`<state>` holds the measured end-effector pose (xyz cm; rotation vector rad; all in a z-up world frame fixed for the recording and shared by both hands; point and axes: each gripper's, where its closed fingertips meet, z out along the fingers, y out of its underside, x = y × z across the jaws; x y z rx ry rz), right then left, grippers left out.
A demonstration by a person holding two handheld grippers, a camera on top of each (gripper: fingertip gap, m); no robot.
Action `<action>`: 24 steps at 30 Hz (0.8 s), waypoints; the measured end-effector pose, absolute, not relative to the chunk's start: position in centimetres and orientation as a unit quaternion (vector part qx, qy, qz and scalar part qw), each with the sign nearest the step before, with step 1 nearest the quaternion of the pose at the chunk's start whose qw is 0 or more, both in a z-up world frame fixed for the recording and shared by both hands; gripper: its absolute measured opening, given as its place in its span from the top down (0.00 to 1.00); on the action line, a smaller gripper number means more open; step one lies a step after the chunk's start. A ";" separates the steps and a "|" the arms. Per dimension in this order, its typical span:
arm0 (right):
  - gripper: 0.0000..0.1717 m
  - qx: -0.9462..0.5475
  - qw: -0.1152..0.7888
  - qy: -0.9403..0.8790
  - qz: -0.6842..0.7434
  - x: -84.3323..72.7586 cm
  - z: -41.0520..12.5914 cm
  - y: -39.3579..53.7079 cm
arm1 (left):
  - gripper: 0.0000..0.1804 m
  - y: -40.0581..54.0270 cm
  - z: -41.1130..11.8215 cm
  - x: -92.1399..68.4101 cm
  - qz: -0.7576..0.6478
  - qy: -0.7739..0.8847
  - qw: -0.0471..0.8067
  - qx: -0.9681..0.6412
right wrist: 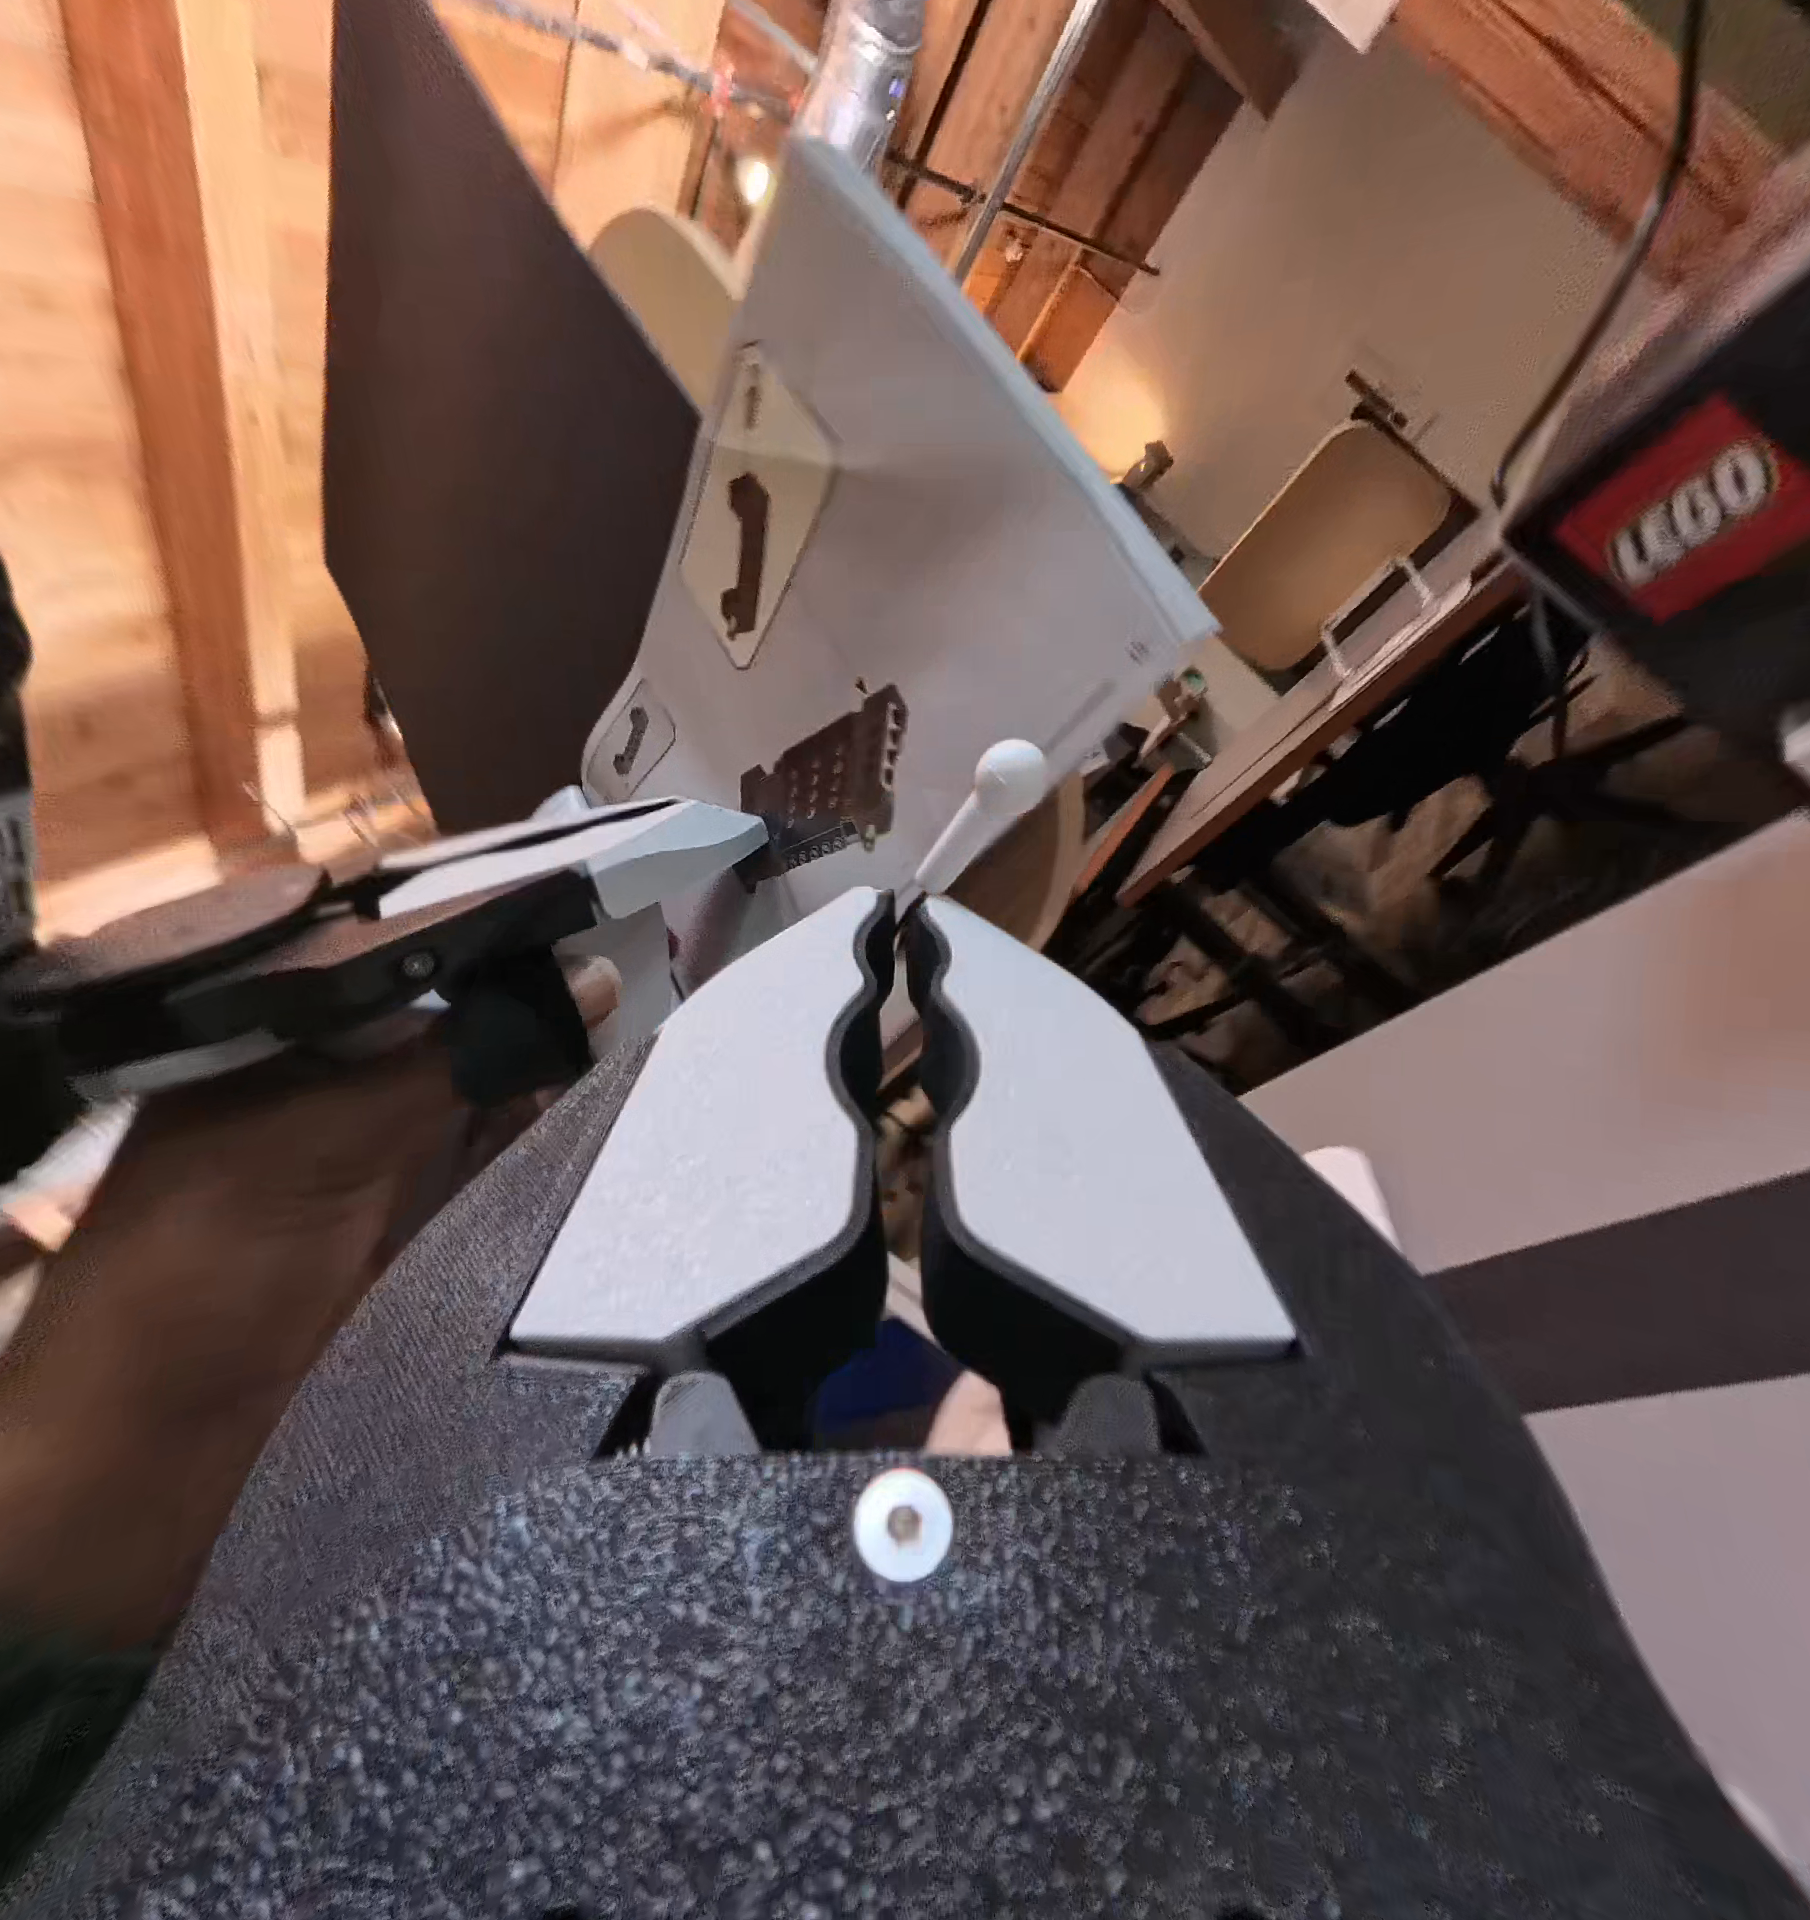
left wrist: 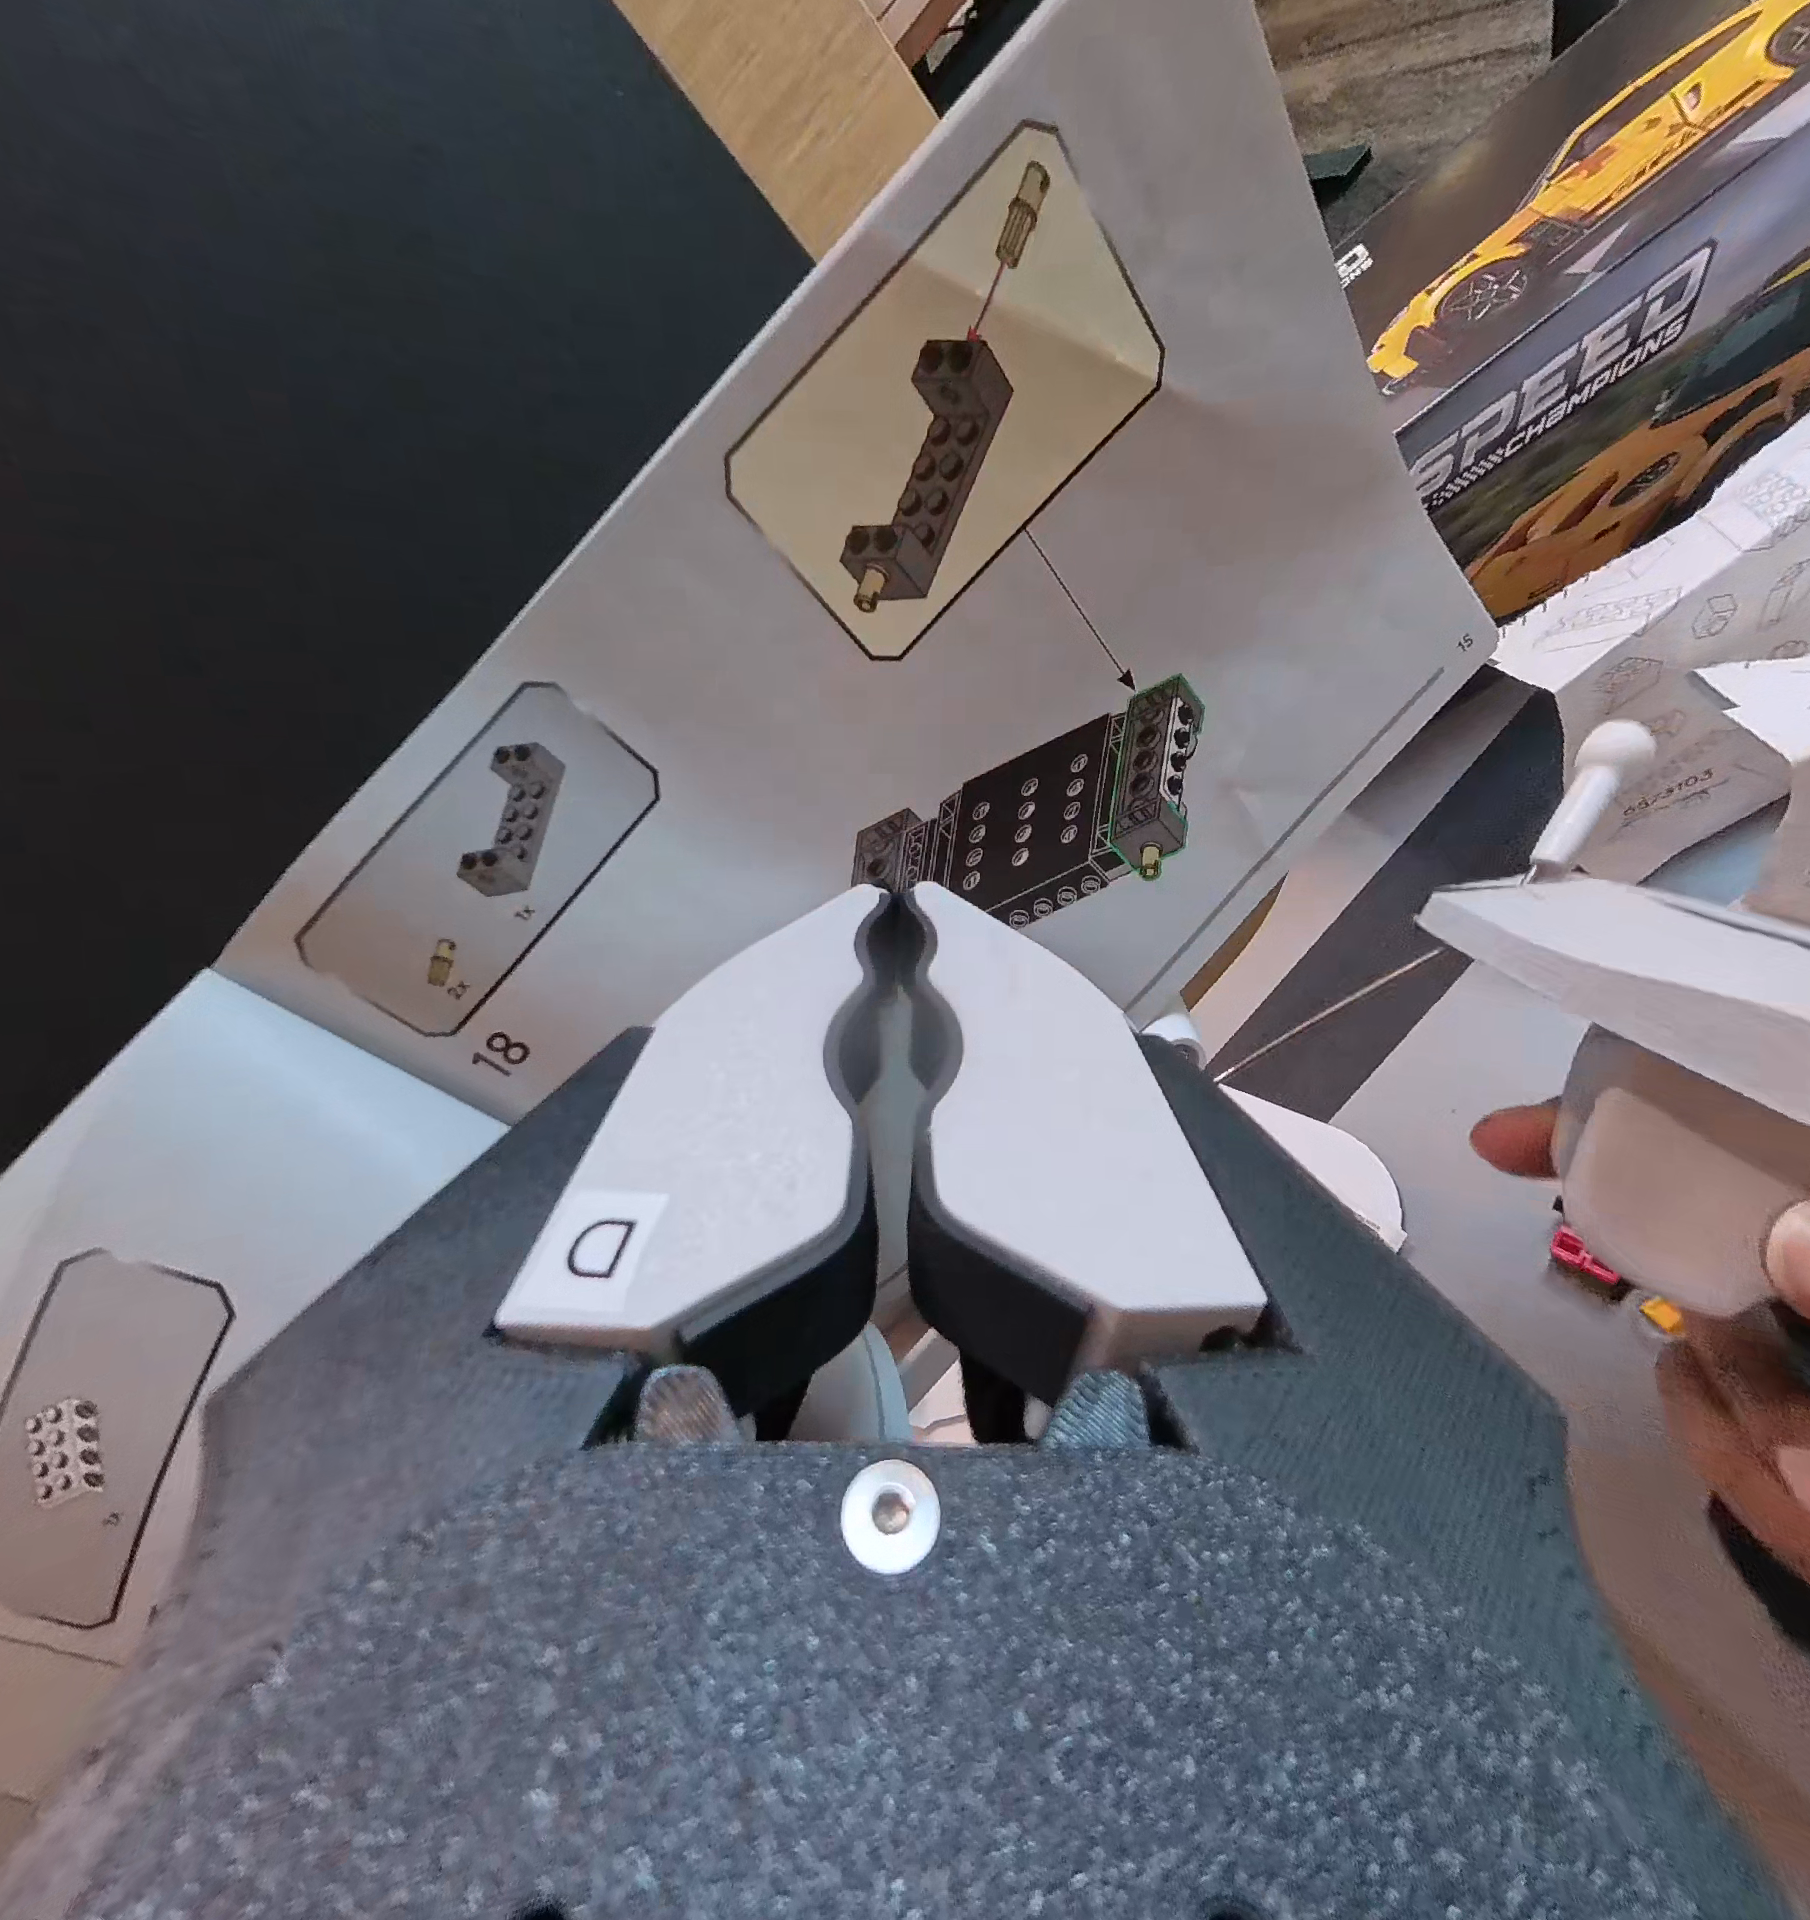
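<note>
My left gripper has its fingers together at the tips, pinching the near edge of an instruction booklet so that its open page stands up in front of me, tilted. The paper is thin, light and floppy; held by one edge it will sag and curl, and it would crease or tear if pulled hard, so a grip close to the fold or spine looks safer than a corner. How much of the page sits between my pads I cannot see, since the fingers cover it.

My right gripper is clamped on the thin end of a small white ball-ended pin, which sticks out forward and to the right of the tips. It looks like hard, smooth plastic, nearly weightless and slippery; the narrow stem gives little to bite on, so it could pivot or pop out.

To the right lies a box with a yellow car printed on it. The printed white paper nearest it is cut off by the picture edge, and the right view is blurred.
</note>
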<state>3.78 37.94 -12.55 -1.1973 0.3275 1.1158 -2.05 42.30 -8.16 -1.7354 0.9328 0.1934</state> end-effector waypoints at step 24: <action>0.99 -0.614 0.711 -0.334 0.075 -3.6 -7.7 40.2 | 1.00 37.2 -7.5 -9.9 0.103 0.364 0.533 -0.757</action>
